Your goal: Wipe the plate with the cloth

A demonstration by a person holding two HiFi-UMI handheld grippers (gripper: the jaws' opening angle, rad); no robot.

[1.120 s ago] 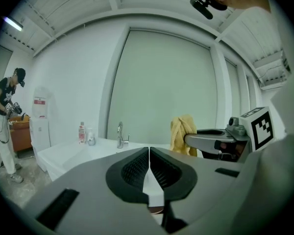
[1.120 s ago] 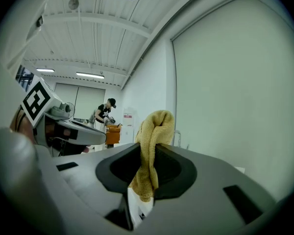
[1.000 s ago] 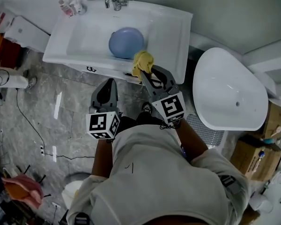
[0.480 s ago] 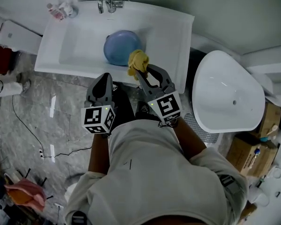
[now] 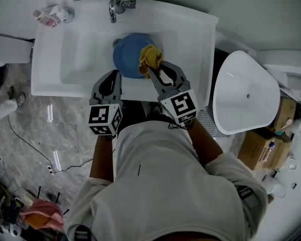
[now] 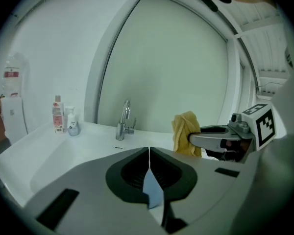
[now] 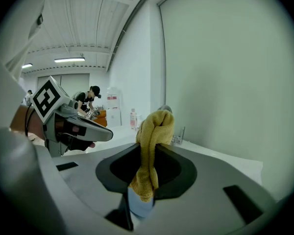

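– Checking the right gripper (image 5: 152, 70) first: what does it carry?
– Its jaws are clamped on a crumpled yellow cloth (image 5: 150, 57), which bunches up past the tips. From the head view the cloth overlaps the right edge of the round blue plate (image 5: 126, 63); contact cannot be confirmed.
– Plate location?
– Inside the white ceramic sink (image 5: 49, 68), toward the basin's back edge, just below the chrome tap (image 5: 115, 4).
– And the left gripper (image 5: 112, 75)?
– Jaws pressed together, nothing between them, over the sink's front edge, near the plate. Two small bottles (image 5: 51, 14) occupy the back left corner.
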